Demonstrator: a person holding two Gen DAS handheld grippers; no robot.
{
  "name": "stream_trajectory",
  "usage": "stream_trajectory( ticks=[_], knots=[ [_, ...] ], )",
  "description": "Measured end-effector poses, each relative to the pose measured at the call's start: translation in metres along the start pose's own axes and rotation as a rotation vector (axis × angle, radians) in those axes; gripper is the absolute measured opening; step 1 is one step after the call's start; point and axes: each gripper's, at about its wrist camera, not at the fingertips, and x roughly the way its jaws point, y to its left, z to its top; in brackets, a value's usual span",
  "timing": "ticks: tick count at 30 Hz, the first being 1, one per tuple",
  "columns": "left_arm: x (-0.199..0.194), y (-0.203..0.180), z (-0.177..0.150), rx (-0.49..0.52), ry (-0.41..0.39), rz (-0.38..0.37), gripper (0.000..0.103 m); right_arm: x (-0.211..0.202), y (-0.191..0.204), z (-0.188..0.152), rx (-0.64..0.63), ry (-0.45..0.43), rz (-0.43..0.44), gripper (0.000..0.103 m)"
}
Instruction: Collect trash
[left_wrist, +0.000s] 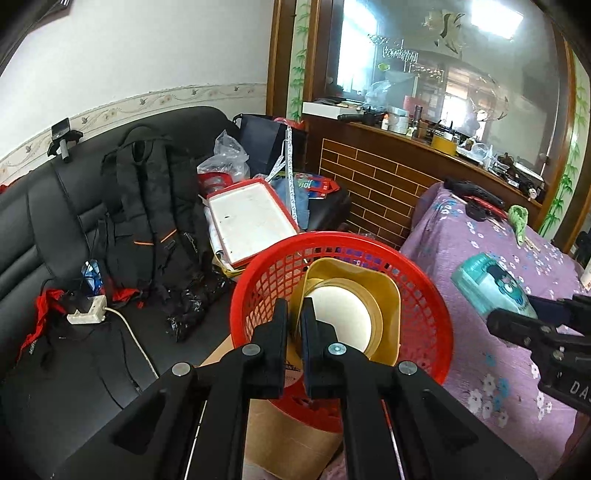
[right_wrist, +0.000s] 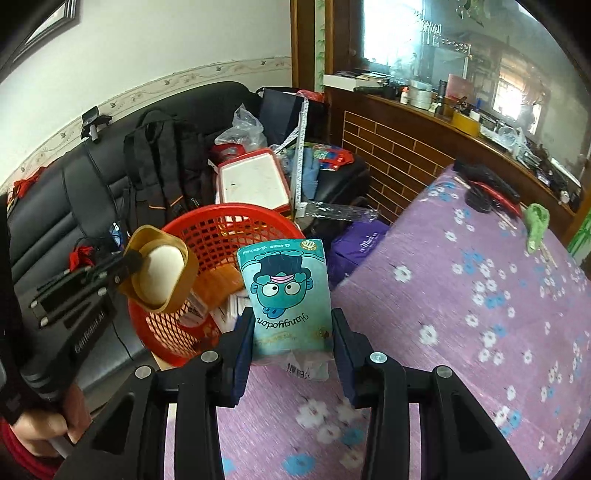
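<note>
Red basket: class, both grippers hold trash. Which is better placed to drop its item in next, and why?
Left. The left gripper holds the gold container over the red basket; the right gripper holds its teal packet above the tablecloth.

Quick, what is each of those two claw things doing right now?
Left gripper: closed on the rim of a gold plastic tub, over the red mesh basket.
Right gripper: closed on a teal cartoon-printed packet.
</note>
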Motion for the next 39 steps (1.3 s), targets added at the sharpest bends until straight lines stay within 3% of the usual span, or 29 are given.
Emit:
stream_trajectory(
  ticks=[5, 9, 11, 14, 16, 20, 22, 25, 30, 39],
  knots=[
    [0.009, 0.002, 0.003, -0.003, 0.011, 0.007, 0.006, 0.019, 0.005, 0.012, 0.012, 0.017, 0.023, 0.045],
    [0.018, 0.002, 0.006, -0.002, 0.008, 0.011, 0.008, 0.033, 0.004, 0.023, 0.036, 0.015, 0.039, 0.055],
    [0.023, 0.002, 0.007, -0.003, 0.012, 0.003, 0.016, 0.036, 0.004, 0.026, 0.041, 0.013, 0.033, 0.063],
    [0.021, 0.002, 0.005, -0.009, 0.001, 0.007, 0.027, 0.028, 0.0, 0.023, 0.045, -0.014, 0.035, 0.063],
    [0.016, 0.001, 0.003, -0.012, -0.014, 0.009, 0.048, 0.021, -0.002, 0.019, 0.045, -0.026, 0.03, 0.063],
    [-0.003, -0.005, -0.003, -0.009, -0.065, 0.038, 0.058, 0.005, -0.007, 0.008, 0.045, -0.049, 0.005, 0.072],
    [-0.016, -0.01, -0.01, -0.017, -0.092, 0.049, 0.073, -0.006, -0.01, -0.002, 0.046, -0.058, -0.021, 0.075],
    [-0.035, -0.018, -0.021, -0.015, -0.123, 0.067, 0.087, -0.021, -0.014, -0.02, 0.038, -0.066, -0.081, 0.084],
    [-0.062, -0.036, -0.047, -0.029, -0.15, 0.06, 0.098, -0.048, -0.028, -0.064, 0.046, -0.069, -0.161, 0.088],
    [-0.108, -0.076, -0.088, 0.053, -0.215, 0.12, 0.103, -0.117, -0.057, -0.148, 0.089, -0.139, -0.309, 0.093]
  ],
)
